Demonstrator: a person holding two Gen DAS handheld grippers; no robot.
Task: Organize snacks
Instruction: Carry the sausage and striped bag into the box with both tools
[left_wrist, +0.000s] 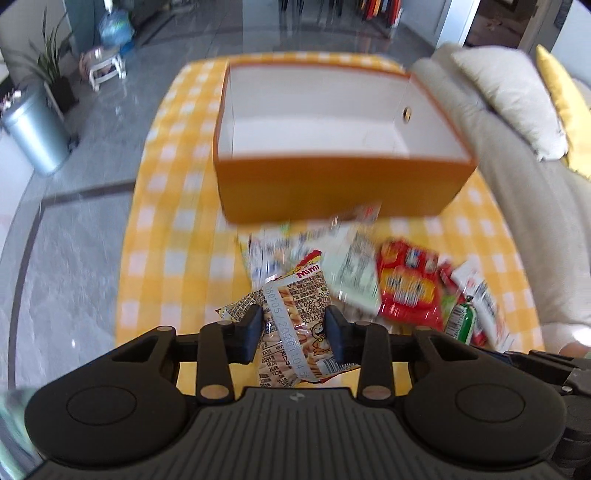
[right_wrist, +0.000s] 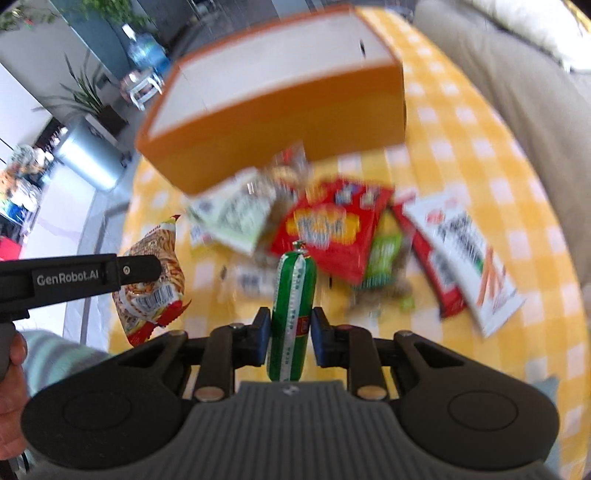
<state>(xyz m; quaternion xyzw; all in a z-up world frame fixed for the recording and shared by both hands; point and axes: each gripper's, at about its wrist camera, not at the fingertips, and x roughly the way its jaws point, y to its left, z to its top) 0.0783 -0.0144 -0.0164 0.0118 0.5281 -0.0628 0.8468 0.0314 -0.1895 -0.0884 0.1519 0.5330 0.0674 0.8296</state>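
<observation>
A: Item one?
B: Mimi snack packet, clamped in the left gripper above the checked tablecloth.
A: Item two?
B: Green sausage stick, pinched by the right gripper. Orange box beyond the snack pile.

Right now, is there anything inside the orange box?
Nothing visible: the orange box shows only bare white walls and floor in the left wrist view. Its front wall hides the nearest strip of floor, so that part is unchecked.
</observation>
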